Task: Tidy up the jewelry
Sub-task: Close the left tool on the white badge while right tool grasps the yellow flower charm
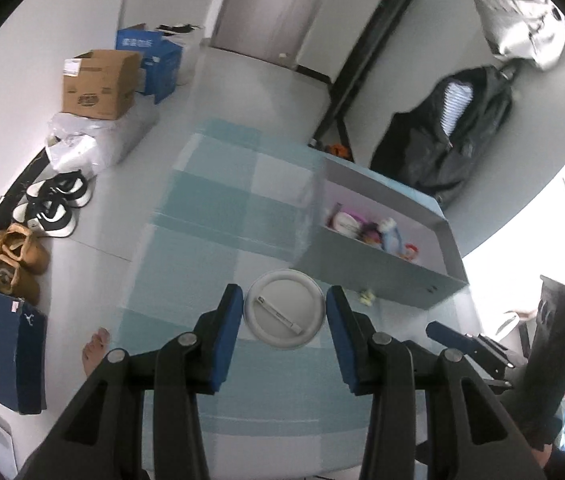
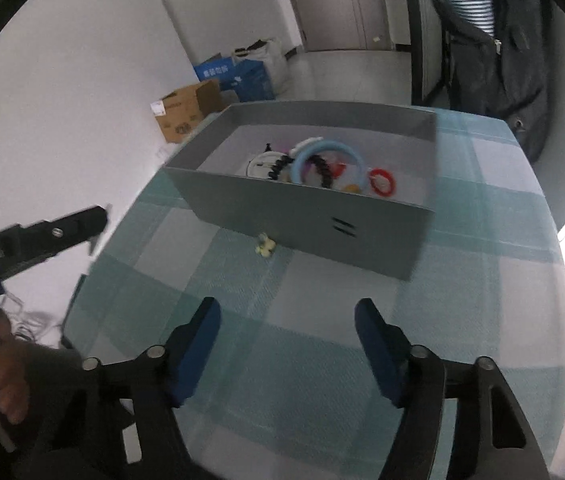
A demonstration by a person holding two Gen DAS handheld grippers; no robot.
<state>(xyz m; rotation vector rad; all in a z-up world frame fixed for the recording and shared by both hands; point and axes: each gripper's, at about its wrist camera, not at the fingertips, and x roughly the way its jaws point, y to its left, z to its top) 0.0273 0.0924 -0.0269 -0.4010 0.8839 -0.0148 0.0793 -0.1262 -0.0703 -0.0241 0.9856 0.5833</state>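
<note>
Checked teal tablecloth (image 2: 322,340), grey box (image 2: 302,208), tiled floor (image 1: 242,80), shoes (image 1: 54,200)

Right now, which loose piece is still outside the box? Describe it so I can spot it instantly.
Find the grey box on the checked teal tablecloth. At the foot of its near wall, just left of the two dark slots, lies a small pale yellow trinket on the cloth. It is the only piece outside; the rings and bracelets, like the red ring, sit inside the box.

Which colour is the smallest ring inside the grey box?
Red ring, best seen in the right wrist view.
</note>
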